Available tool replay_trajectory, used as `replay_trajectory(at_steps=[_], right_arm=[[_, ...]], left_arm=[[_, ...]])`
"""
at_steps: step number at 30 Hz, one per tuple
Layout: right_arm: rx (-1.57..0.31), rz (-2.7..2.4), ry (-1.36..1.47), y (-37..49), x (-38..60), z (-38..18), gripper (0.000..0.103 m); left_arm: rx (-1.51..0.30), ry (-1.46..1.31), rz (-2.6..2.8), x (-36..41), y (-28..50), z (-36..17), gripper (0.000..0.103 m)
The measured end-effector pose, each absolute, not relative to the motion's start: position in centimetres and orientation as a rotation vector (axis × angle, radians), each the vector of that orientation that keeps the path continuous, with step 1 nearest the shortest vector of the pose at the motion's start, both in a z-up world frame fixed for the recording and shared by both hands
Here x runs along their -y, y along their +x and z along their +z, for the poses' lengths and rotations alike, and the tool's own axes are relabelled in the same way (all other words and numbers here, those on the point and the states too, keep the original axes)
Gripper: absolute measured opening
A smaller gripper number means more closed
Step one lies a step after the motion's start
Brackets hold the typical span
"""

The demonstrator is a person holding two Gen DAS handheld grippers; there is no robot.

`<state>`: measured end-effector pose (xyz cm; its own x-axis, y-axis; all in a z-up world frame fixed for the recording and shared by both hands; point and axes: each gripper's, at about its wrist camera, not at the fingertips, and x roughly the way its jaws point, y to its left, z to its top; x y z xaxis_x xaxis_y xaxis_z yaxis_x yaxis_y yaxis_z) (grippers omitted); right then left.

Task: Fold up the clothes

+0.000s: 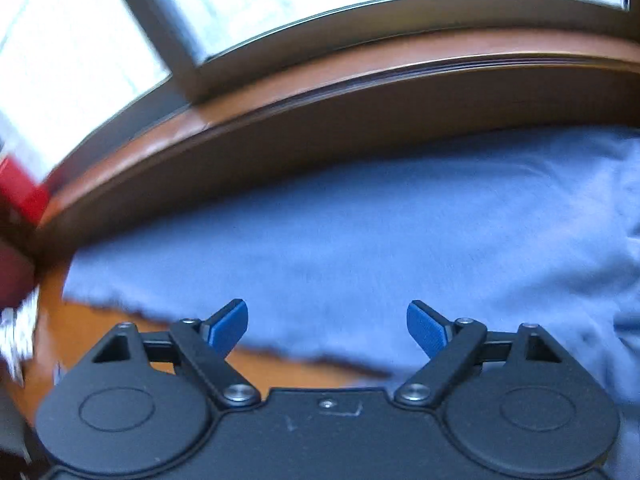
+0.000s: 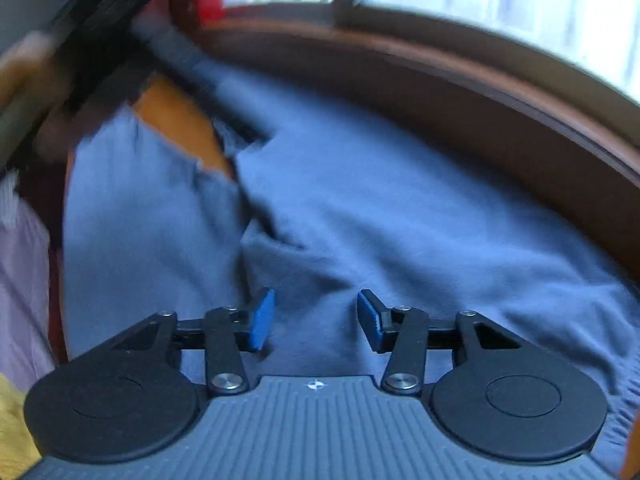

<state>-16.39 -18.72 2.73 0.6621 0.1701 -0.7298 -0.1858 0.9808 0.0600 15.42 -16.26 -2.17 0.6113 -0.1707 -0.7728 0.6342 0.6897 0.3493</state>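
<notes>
Both grippers, left (image 1: 327, 326) and right (image 2: 316, 320), are held spread, empty, above the blue garment (image 1: 360, 232) laid on the wooden table (image 1: 100, 344).

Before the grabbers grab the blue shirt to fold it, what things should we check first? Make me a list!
1. Left gripper jaws wide apart, nothing between them: ok.
2. Right gripper empty, jaws partly apart above the cloth: ok.
3. Blue garment lies spread on the wooden table: ok.
4. Garment smooth enough to fold: not ok, creases and a bunched fold show in the right wrist view.
5. Near hem under the left gripper within view for a pinch: ok.
6. Whole outline of the garment visible: cannot tell, both views are blurred and cut it off.
</notes>
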Motion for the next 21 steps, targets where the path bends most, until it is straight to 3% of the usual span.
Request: replay_trajectory(at_steps=[5, 7, 10, 16, 21], right_arm=[[-0.903, 0.321, -0.118, -17.4, 17.5, 2.5, 0.049], [-0.921, 0.395, -0.178, -18.4, 16.8, 2.6, 0.052], [-0.941, 0.431, -0.178, -19.3, 17.1, 3.5, 0.050], [-0.806, -0.007, 0.141, -21.0, 26.8, 6.2, 0.052], [-0.893, -0.280, 0.129, -20.0, 32.7, 3.8, 0.045]], left_arm=[[-0.835, 0.752, -0.535, 19.2, 18.7, -6.0, 0.085], [-0.829, 0.767, -0.536, 19.4, 19.3, -6.8, 0.092], [-0.806, 0.765, -0.545, 19.3, 19.6, -7.3, 0.092], [-0.817, 0.705, -0.540, 18.0, 20.8, -8.0, 0.100], [-0.858, 0.637, -0.520, 17.4, 21.8, -7.4, 0.103]])
